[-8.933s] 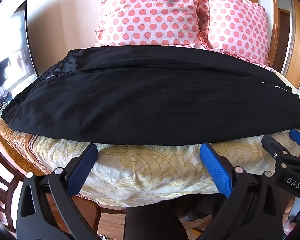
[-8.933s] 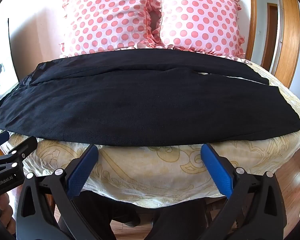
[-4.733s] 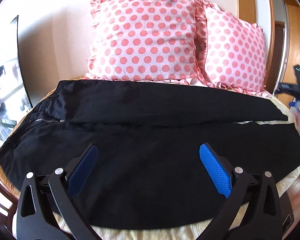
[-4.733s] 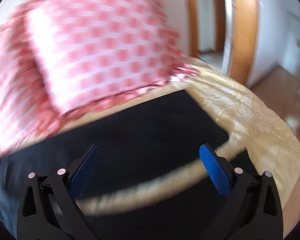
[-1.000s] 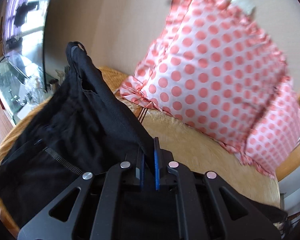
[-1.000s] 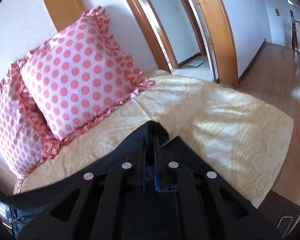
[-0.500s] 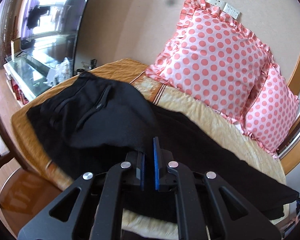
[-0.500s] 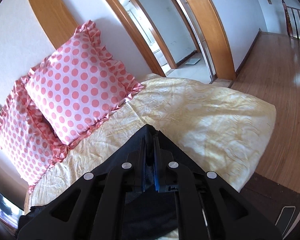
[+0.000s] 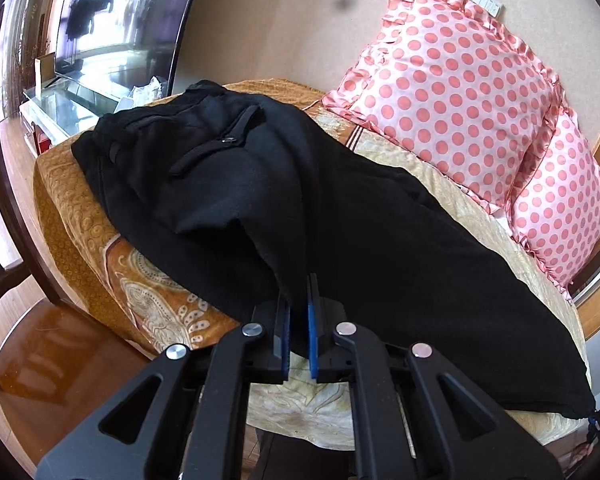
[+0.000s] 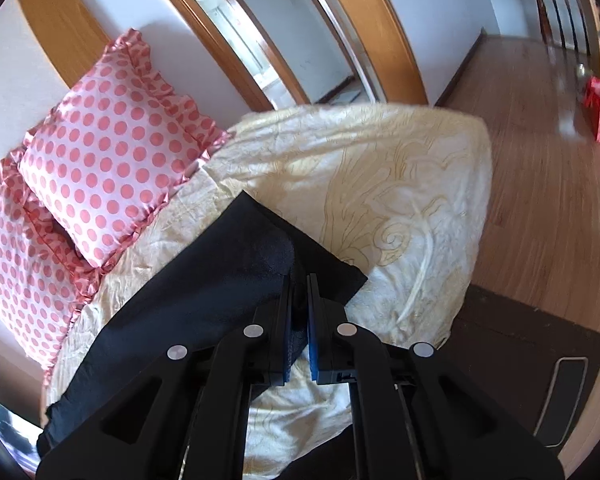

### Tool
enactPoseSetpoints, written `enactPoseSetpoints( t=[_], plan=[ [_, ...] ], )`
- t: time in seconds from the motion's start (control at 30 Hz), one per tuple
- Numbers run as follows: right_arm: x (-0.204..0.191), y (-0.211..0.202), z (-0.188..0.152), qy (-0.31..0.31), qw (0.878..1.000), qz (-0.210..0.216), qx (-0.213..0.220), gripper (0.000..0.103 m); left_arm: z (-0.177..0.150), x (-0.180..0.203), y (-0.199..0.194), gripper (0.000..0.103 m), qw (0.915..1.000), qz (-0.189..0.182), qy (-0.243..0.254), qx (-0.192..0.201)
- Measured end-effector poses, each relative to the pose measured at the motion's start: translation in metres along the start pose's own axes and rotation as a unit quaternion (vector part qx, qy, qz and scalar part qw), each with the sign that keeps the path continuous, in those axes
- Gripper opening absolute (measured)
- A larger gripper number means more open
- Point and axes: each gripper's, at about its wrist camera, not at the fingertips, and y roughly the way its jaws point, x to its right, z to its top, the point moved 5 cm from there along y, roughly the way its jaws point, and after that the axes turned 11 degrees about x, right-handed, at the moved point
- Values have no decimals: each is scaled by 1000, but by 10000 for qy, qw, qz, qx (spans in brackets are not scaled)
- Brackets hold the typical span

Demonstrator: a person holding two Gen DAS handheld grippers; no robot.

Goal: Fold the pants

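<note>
We are seeing a bed (image 9: 112,264) wearing a cream and gold patterned cover, with black pants (image 9: 340,216) lying lengthwise across it and two pink polka-dot pillows (image 9: 456,92) leaning at its far edge.

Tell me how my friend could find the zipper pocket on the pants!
Start at the bed with the yellow patterned cover, where two pink spotty pillows lean on the wall. The black pants lie along it, and the zipper pocket is at the bunched end nearest the big TV. It is the only slanted slit there.
</note>
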Motion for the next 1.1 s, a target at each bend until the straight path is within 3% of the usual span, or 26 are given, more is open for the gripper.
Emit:
enactPoseSetpoints(
  t=[0.27, 0.4, 0.5, 0.53, 0.6, 0.63, 0.67, 0.73, 0.8, 0.9, 1.1],
  plan=[
    [-12, 25, 6, -570, 9981, -240, 33, 6, -2, -4, 6, 7, 9997, -213, -51, -82],
    [-11, 36, -4, -826, 9947, -567, -209, 6, -5, -7, 5, 7, 9994, -294, -147, -69],
    [-12, 32, -6, -956, 9935, -601, -149, 8, -5, -10, 2, 18, 9992, -346, -172, -51],
    [-13, 29, -6, -997, 9930, -620, -140, 12, -3, -11, -1, 32, 9993, -328, -157, -25],
    [-12, 18, -1, -1119, 9897, -889, 55, 33, 3, -16, -10, 55, 9995, -253, -117, 151],
    [-12, 13, 2, -1150, 9884, -976, 186, 62, 9, -21, -17, 63, 9993, -115, -126, 324],
    [-13, 5, 5, -1198, 9868, -1024, 374, 71, 15, -28, -22, 65, 9988, -40, -178, 461],
    [-23, -10, 9, -1431, 9824, -998, 664, 70, 28, -46, -26, 65, 9971, -11, -461, 597],
    [-38, -20, 9, -1616, 9813, -716, 757, 69, 36, -63, -20, 62, 9954, -41, -822, 492],
    [-68, -29, 0, -1803, 9809, -121, 725, 69, 45, -89, -1, 43, 9891, -210, -1451, 154],
    [-129, -30, -33, -2347, 9686, 650, 493, 69, 56, -113, 23, 42, 9779, -389, -2052, -124]
  ],
)
